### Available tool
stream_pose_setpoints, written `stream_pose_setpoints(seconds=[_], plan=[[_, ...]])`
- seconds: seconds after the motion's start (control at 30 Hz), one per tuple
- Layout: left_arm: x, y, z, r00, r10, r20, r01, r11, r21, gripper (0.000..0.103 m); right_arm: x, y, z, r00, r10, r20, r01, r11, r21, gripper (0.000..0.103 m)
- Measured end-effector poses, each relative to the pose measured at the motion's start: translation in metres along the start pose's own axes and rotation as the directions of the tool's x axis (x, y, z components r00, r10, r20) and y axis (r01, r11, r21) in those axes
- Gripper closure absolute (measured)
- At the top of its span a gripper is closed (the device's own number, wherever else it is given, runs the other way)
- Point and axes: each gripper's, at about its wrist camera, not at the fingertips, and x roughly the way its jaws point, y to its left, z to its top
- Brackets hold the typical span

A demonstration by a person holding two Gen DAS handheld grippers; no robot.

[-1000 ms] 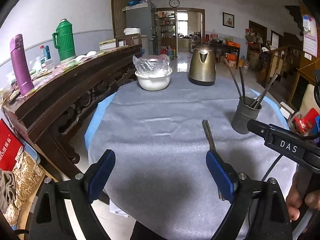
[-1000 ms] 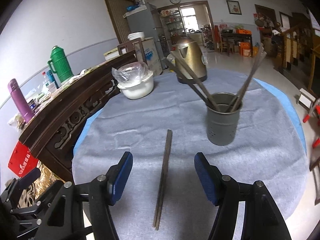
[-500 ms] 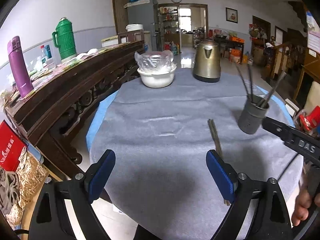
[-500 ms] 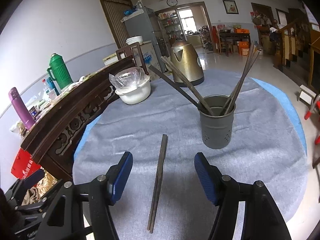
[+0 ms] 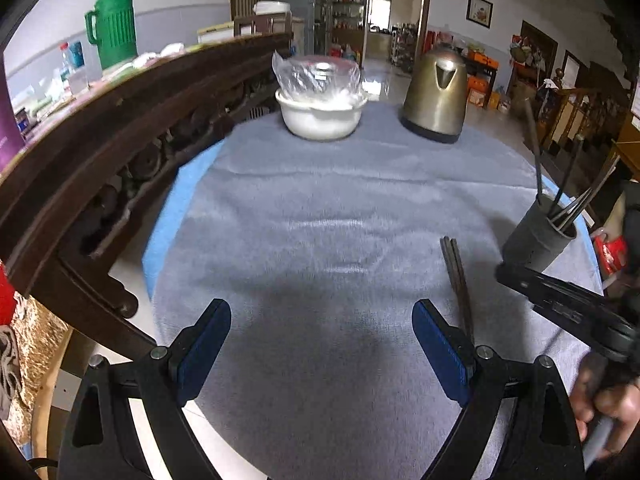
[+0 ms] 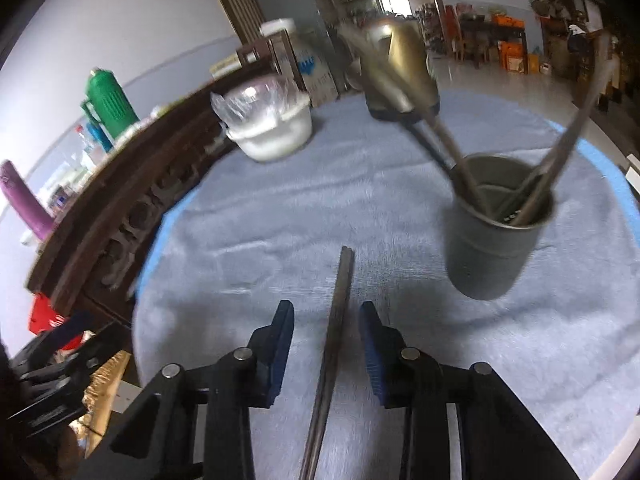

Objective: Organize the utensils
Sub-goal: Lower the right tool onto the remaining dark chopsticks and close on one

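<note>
On the grey cloth (image 5: 320, 208) covering the round table, lying flat: a pair of dark chopsticks (image 6: 334, 344), side by side and touching, running lengthwise between the blue pads of the right gripper (image 6: 326, 344). Straddling the pair with fingers spread to either side, a narrow gap showing on each flank, not yet pinching. Hovering low over the cloth, tips close to the mid-length of the sticks.

Standing upright just right of the chopsticks' far end: a grey metal holder (image 6: 498, 236), already carrying several more chopsticks leaning outward in different directions. Sitting beyond it, near the table's far edge: a brass-coloured kettle (image 5: 434, 100) and, to its left, a white bowl (image 5: 320, 118) topped with clear plastic wrap.

Waiting to the left over bare cloth: the left gripper (image 5: 320, 344), fingers spread wide, holding nothing. Showing from this side too, the loose chopsticks (image 5: 458, 280) lying just beyond its right finger, and the holder (image 5: 534, 236) further right, partly behind the black body of the other gripper.

Running along the table's left edge: a carved dark wooden bench back (image 5: 120, 140), with a green thermos (image 5: 112, 26) behind it.
</note>
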Motion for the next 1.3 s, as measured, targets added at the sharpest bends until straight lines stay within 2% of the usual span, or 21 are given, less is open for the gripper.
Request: stream_pose_setpoints(seconds=[0.03, 0.2, 0.47, 0.63, 1.0, 1.1, 1.2, 1.3], plan=[[0.005, 0.001, -0.001, 1.0, -0.002, -0.01, 0.002, 1.0, 0.0, 0.011, 0.012, -0.001, 0.002, 1.0, -0.008, -0.021, 0.008, 1.0, 0.004, 0.078], [0.02, 0.005, 0.001, 0.999, -0.007, -0.034, 0.007, 1.0, -0.001, 0.011, 0.055, -0.004, 0.007, 0.995, -0.039, -0.087, 0.041, 0.999, 0.025, 0.085], [0.032, 0.005, 0.005, 0.998, -0.024, -0.05, 0.024, 1.0, 0.002, 0.011, 0.076, -0.006, 0.005, 0.986, -0.091, -0.137, 0.093, 0.996, 0.009, 0.085], [0.037, 0.007, 0.004, 0.998, -0.023, -0.057, 0.022, 1.0, -0.007, 0.011, 0.066, -0.019, 0.002, 0.984, -0.134, -0.114, 0.136, 0.991, 0.015, 0.085], [0.035, -0.017, -0.008, 0.997, -0.036, -0.071, 0.04, 0.998, 0.053, 0.011, 0.027, -0.066, -0.019, 0.992, -0.101, -0.081, 0.113, 0.981, 0.159, 0.086], [0.033, -0.024, -0.012, 0.997, -0.03, -0.073, 0.035, 0.997, 0.067, 0.011, 0.016, -0.073, -0.02, 0.998, -0.037, -0.043, 0.045, 0.977, 0.207, 0.086], [0.029, -0.028, -0.015, 0.998, -0.018, -0.067, 0.024, 0.997, 0.079, 0.011, 0.007, -0.068, -0.019, 1.0, -0.015, 0.005, 0.013, 0.983, 0.186, 0.086], [0.026, -0.032, -0.017, 0.998, -0.002, -0.06, 0.008, 0.995, 0.095, 0.011, 0.009, -0.058, -0.016, 1.0, 0.009, 0.007, -0.01, 0.987, 0.162, 0.084]])
